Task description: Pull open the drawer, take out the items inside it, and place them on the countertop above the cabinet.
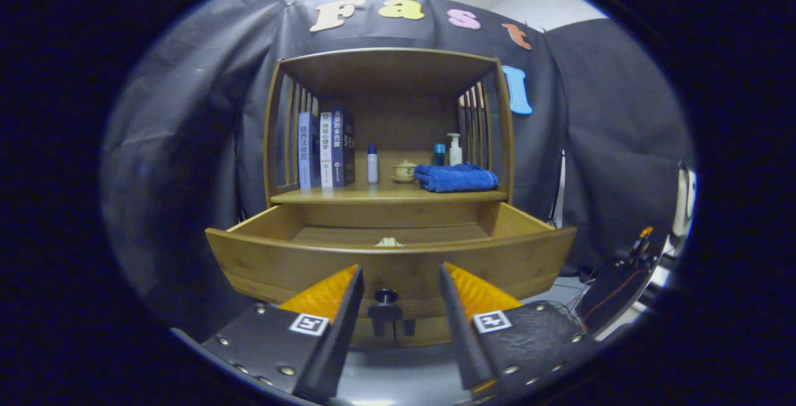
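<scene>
The wooden cabinet's drawer (273, 263) is pulled out toward me. Its dark knob (386, 297) sits on the drawer front, between my fingers and clear of both. Inside the drawer a small pale item (389, 242) peeks just above the front panel; most of it is hidden. My gripper (400, 285) is open, its fingertips close to the drawer front on either side of the knob, holding nothing. The countertop (348, 195) above the drawer is the shelf surface of the cabinet.
On the countertop stand several books (326, 148) at the left, a small white bottle (372, 164), a little lidded cup (405, 171), a folded blue towel (456, 178), and a pump bottle (455, 148) behind it. Cables and equipment (622, 269) lie to the right of the cabinet.
</scene>
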